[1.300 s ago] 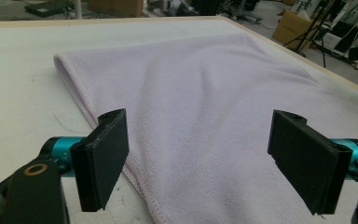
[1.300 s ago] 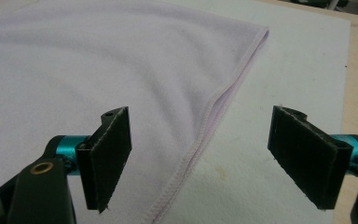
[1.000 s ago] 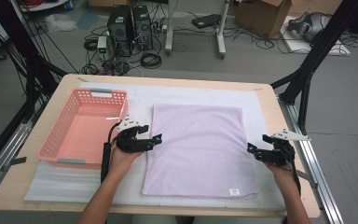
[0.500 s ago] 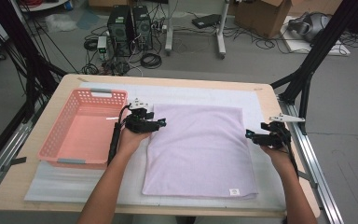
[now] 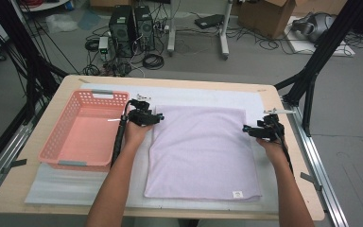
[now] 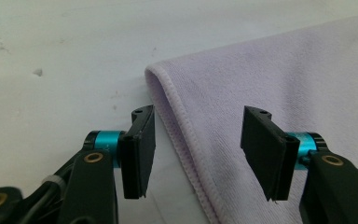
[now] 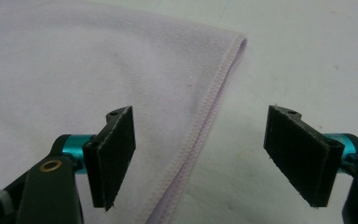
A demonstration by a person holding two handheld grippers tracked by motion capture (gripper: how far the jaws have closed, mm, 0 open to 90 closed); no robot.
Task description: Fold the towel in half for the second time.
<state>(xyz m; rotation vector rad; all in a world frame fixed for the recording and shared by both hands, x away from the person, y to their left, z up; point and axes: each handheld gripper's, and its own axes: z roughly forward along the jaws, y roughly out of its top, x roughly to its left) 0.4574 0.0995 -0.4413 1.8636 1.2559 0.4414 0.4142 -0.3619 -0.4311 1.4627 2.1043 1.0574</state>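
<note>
A lilac towel (image 5: 201,151) lies flat on the white mat, a small label at its near right corner. My left gripper (image 5: 157,116) hovers open at the towel's far left corner. In the left gripper view the hemmed corner of the towel (image 6: 279,84) runs between the gripper's (image 6: 196,154) jaws, one jaw over the mat and one over the cloth. My right gripper (image 5: 246,128) is open at the towel's right edge, near the far right corner. The right gripper view shows the towel's (image 7: 98,60) hem passing between this gripper's (image 7: 200,156) jaws.
A pink plastic basket (image 5: 86,131) stands to the left of the towel, close beside my left hand. The white mat (image 5: 203,97) covers most of the wooden table (image 5: 66,87). Black frame posts rise at both sides of the table.
Both grippers have moved away from me along the towel's side edges, from about mid-length up to its far corners. Both stay open.
</note>
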